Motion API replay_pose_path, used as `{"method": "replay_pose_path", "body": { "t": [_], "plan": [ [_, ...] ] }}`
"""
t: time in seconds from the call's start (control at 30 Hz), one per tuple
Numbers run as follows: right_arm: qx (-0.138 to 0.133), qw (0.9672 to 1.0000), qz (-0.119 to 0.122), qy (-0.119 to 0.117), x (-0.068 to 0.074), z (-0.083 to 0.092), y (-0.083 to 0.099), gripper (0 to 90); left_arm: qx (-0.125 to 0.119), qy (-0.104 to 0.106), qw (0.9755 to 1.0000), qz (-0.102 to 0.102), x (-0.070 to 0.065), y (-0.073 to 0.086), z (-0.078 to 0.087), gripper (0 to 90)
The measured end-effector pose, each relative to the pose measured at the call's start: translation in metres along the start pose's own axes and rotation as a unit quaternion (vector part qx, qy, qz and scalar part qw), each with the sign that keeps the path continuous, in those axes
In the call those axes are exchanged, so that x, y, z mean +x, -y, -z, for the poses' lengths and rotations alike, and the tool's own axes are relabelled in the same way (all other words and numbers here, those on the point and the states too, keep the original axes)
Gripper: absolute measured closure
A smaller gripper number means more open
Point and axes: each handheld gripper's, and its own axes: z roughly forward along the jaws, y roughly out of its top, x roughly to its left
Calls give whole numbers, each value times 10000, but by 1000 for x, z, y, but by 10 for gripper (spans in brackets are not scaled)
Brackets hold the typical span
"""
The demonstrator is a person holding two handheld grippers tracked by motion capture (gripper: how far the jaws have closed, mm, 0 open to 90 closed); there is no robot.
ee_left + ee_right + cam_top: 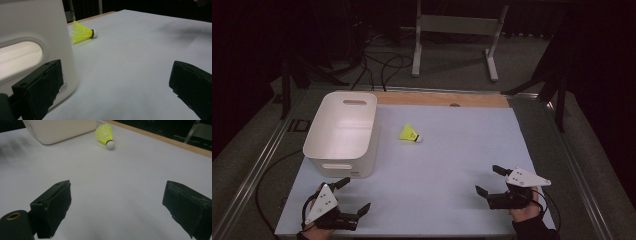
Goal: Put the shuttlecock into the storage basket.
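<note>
A yellow shuttlecock (409,133) with a white cork tip lies on its side on the white table sheet, just right of a white plastic bin (343,131). In the left gripper view the shuttlecock (83,33) lies beyond the bin's corner (35,30); in the right gripper view the shuttlecock (105,134) is far ahead. My left gripper (353,195) sits at the front left, just before the bin, open and empty. At the front right my right gripper (490,179) is open too, nothing between its jaws.
The bin (60,128) is empty and has handle slots in its walls. A wooden strip (442,99) borders the table's far edge. Beyond it are a white frame stand (457,30) and cables on the floor.
</note>
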Motion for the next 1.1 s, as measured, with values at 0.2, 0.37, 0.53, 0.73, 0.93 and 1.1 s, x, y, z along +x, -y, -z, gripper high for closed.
{"method": "replay_pose_path", "body": {
  "t": [0.2,0.37,0.53,0.73,0.93,1.1],
  "plan": [
    [13,9999,95,63,-4,1,-16,83,2,1,10000,-6,0,0,0,0],
    [58,9999,99,-73,-9,-4,-31,83,1,11,10000,-7,0,0,0,0],
    [99,9993,226,-270,-11,-13,-47,82,4,27,10000,-5,0,0,0,0],
    [50,9986,364,-371,-12,-25,-63,82,0,36,10000,-7,-1,-1,0,0],
    [116,9979,453,-447,-12,-38,-73,82,-9,44,10000,-6,-1,-1,1,0],
    [166,9974,521,-473,-11,-47,-82,82,-20,42,10000,-2,-1,-1,1,0]
  ]
}}
